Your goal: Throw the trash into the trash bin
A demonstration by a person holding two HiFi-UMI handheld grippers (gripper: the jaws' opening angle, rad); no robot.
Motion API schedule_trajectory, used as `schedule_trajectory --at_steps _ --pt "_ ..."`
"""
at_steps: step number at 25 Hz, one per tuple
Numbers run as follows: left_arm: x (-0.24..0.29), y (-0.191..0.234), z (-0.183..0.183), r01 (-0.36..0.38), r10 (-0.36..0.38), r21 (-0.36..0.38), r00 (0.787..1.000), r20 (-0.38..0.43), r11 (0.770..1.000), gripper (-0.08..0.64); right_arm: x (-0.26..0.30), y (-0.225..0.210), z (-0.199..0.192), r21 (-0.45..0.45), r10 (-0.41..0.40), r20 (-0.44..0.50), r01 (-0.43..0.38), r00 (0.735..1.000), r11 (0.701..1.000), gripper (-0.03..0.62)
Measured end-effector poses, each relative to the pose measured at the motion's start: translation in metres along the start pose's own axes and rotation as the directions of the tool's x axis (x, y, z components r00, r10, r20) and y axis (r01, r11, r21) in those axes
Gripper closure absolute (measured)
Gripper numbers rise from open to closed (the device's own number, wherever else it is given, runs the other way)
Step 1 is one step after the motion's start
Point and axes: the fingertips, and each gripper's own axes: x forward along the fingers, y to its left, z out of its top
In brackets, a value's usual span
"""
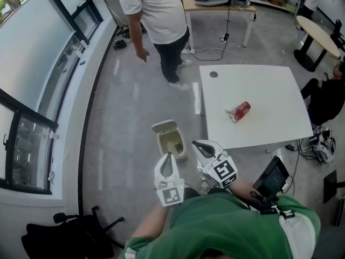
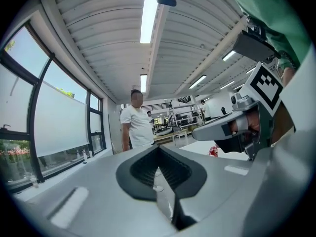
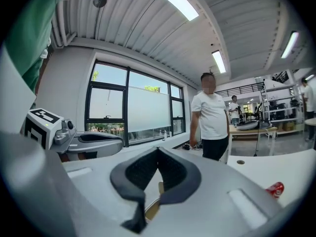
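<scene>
A crushed red can (image 1: 239,111) lies on the white table (image 1: 269,90); it also shows small in the left gripper view (image 2: 213,151) and in the right gripper view (image 3: 274,189). A beige trash bin (image 1: 172,141) with its lid flipped open stands on the floor off the table's near left corner. My left gripper (image 1: 168,158) hovers just this side of the bin, jaws shut and empty (image 2: 159,152). My right gripper (image 1: 198,145) is beside it, between bin and table edge, also shut with nothing held (image 3: 158,154). Both point roughly level.
A person in a white shirt (image 1: 159,20) stands on the grey floor beyond the bin. Windows (image 1: 38,63) run along the left wall. A wooden desk (image 1: 215,1) stands at the back and a round table (image 1: 318,34) at the far right. A seated person (image 1: 326,99) is by the white table's right edge.
</scene>
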Motion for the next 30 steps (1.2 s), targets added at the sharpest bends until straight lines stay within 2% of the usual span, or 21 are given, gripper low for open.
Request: schedule_trajectory --at_steps 5,13,30 --pt "-0.007 0.000 0.019 0.020 -0.020 -0.002 0.999 0.045 1.000 0.555 -0.012 0.010 0.013 -0.015 -0.003 0.020 0.004 1.000 1.000 0.589" --pt "-0.017 0.008 0.030 0.041 -0.038 -0.044 0.998 0.051 0.998 0.555 -0.017 0.023 0.031 -0.026 -0.019 0.043 0.021 0.999 0.999 0.589" --pt "-0.025 0.006 0.017 0.095 -0.093 -0.074 0.995 0.022 0.993 0.555 -0.021 0.037 0.022 -0.014 -0.071 0.022 0.071 0.997 0.997 0.589"
